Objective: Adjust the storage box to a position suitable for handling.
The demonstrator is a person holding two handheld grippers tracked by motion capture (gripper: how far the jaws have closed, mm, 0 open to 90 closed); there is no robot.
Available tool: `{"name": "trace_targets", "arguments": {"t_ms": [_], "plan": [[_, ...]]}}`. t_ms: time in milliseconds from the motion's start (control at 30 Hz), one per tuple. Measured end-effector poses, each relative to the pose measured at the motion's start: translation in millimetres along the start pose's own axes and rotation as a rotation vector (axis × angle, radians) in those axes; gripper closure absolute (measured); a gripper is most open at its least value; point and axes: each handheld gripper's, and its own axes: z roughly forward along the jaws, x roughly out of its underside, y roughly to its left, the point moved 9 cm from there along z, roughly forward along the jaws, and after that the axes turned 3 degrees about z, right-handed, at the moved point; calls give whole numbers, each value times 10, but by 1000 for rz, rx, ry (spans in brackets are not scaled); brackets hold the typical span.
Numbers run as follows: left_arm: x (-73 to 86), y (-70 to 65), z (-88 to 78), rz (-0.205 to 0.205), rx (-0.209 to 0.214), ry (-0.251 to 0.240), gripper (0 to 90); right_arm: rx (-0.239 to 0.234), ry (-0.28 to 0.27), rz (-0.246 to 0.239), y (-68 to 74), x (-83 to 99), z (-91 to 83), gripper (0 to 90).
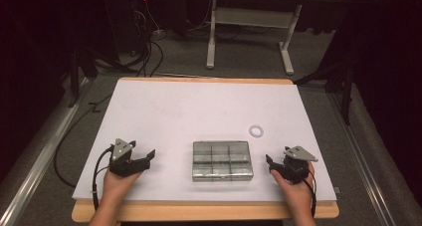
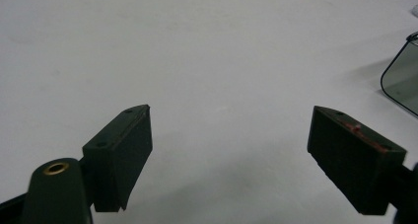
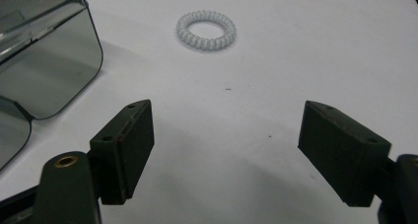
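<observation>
A clear plastic compartment box [image 1: 222,160] with its lid down sits near the front middle of the white table [image 1: 199,111]. A white spiral hair tie [image 1: 256,131] lies behind and to the right of it, seen ahead as the hair tie [image 3: 206,29] in the right gripper view. My left gripper [image 1: 147,157] rests on the table left of the box, open, nothing between its jaws. My right gripper [image 1: 269,164] rests right of the box, open and empty, with the box's corner [image 3: 44,61] at its left. The box's edge [image 2: 401,81] shows at the right in the left gripper view.
The table's wooden front edge [image 1: 199,211] runs below both hands. Beyond the far edge stand a white desk frame [image 1: 249,32] and cables [image 1: 144,52] on the dark floor. A metal rail [image 1: 35,161] runs along the left side.
</observation>
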Motion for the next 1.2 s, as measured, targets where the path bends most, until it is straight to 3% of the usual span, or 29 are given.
{"name": "trace_targets", "arguments": {"t_ms": [67,167,233,367,467,633,700,1200], "plan": [[7,-2,11,2,4,14,211,6,-1,-10,7,1,1,221],[20,-59,35,61,6,37,210,30,-9,-46,26,1,-5,231],[22,-72,37,76,-2,40,211,32,-7,-50,34,3,-6,233],[18,-73,33,81,-6,33,259,41,1,-63,42,6,2,260],[24,-75,45,88,-9,46,294,43,-46,-71,43,-20,-39,291],[22,-74,41,82,-3,44,330,25,-37,-29,13,-34,-43,311],[20,-63,38,71,-6,40,334,-25,1,-6,17,-37,-24,346],[13,-60,26,56,10,26,377,-16,11,70,-62,-207,133,361]]}}
